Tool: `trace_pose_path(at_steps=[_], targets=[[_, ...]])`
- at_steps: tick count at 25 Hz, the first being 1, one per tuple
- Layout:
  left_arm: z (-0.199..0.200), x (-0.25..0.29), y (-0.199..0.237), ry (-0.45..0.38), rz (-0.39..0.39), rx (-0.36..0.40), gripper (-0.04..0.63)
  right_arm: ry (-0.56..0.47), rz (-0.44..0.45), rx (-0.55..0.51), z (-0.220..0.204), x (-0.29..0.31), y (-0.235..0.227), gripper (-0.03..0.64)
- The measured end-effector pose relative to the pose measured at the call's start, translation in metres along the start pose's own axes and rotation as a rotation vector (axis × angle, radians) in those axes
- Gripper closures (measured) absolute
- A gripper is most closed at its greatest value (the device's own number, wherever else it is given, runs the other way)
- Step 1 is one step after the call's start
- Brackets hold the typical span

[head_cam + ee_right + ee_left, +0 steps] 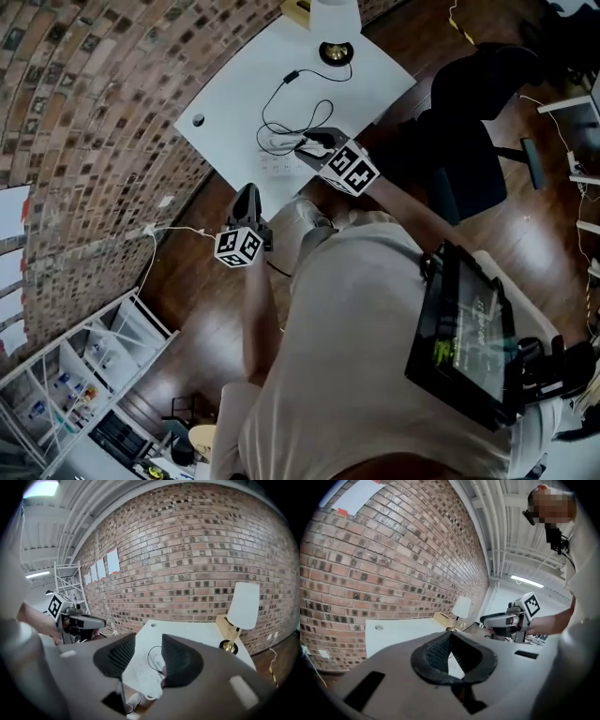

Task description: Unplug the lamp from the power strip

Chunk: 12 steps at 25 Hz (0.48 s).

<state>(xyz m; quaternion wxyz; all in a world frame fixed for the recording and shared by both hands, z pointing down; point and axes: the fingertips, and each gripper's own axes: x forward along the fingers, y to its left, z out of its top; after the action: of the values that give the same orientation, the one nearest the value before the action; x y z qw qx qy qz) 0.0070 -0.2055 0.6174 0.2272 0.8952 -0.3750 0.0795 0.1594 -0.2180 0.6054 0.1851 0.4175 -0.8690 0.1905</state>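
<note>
A lamp (334,17) with a white shade and brass base stands at the far end of the white table (234,117). Its black cord (281,117) loops down to a white power strip (275,165) near the table's front edge. My right gripper (315,145) hovers just over the strip, open, with nothing between its pads. In the right gripper view the strip (140,672) and a black plug (161,671) show through the gap of that gripper (148,640). My left gripper (247,199) hangs off the table's front, shut on nothing (449,635).
A brick wall (84,112) runs along the table's left side. A black office chair (469,122) stands right of the table. A white shelf unit (84,375) is at lower left. A white cable (155,234) lies by the wall. A wooden box (224,623) sits behind the lamp.
</note>
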Motion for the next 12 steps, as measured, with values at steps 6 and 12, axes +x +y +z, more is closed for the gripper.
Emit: trace_pose_path(at_steps=[6, 12], targets=[[-0.009, -0.024, -0.041, -0.026, 0.053, -0.02, 0.594, -0.01, 0.005, 0.023, -0.032, -0.048, 0.001, 0.446], [-0.031, -0.044, -0.086, -0.042, 0.073, -0.073, 0.594, 0.009, 0.044, 0.034, -0.059, -0.078, 0.005, 0.451]])
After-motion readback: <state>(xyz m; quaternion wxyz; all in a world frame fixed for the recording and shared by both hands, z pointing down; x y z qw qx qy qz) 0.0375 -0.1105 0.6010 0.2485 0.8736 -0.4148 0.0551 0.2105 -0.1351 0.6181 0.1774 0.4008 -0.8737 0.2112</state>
